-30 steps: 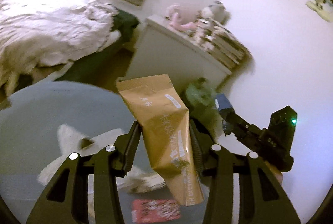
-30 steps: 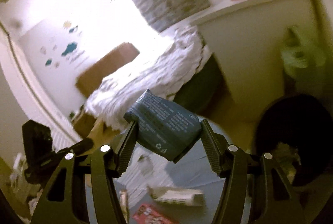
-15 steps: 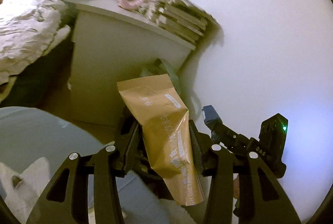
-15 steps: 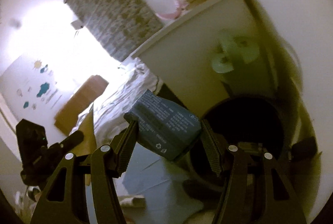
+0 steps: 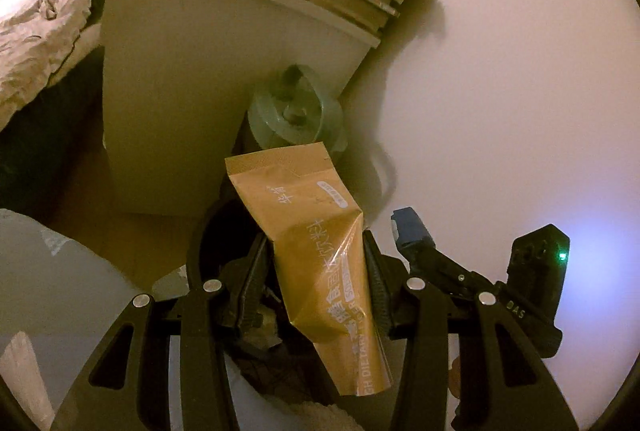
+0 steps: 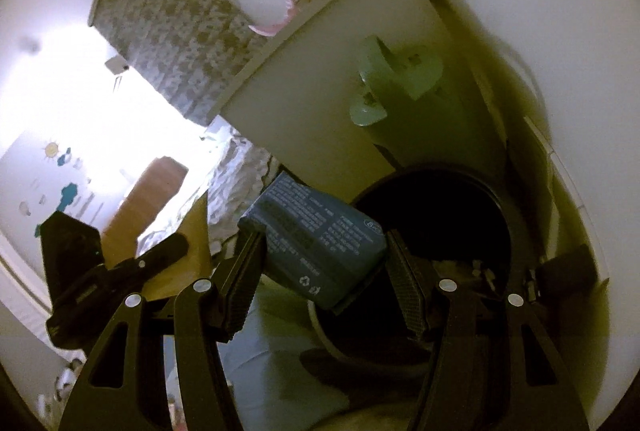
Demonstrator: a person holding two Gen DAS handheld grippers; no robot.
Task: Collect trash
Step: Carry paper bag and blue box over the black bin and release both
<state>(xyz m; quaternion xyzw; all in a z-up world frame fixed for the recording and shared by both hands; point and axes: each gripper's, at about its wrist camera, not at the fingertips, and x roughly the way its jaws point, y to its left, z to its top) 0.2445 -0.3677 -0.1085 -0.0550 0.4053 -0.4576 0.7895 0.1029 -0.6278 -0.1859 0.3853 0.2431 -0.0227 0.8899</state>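
Left wrist view: left gripper (image 5: 316, 267) clamped partway on a tan pouch (image 5: 320, 251), pads against both sides, pouch standing up past the fingertips and slanting down to its lower end. Directly beneath, dark trash bin (image 5: 208, 231), rim curving just left of the pouch, crumpled scraps (image 5: 260, 327) inside. Right of the bin, right gripper (image 5: 412, 235) with a blue pack (image 5: 410, 227) at its tip, bare wall beyond it. Behind the bin, a white cabinet (image 5: 168, 103), its side edge close to the rim; a pale green fan (image 5: 296, 115) wedged in the gap between cabinet and wall.

Right wrist view: right gripper (image 6: 320, 251) closed halfway on the blue pack (image 6: 320, 243), gripped by its two ends, tilted. Just past the fingertips, trash bin (image 6: 508, 215) mouth wide and dark, cabinet (image 6: 320, 87) close behind, wall tight on the bin's right. Left of the bin, left gripper (image 6: 172, 247).
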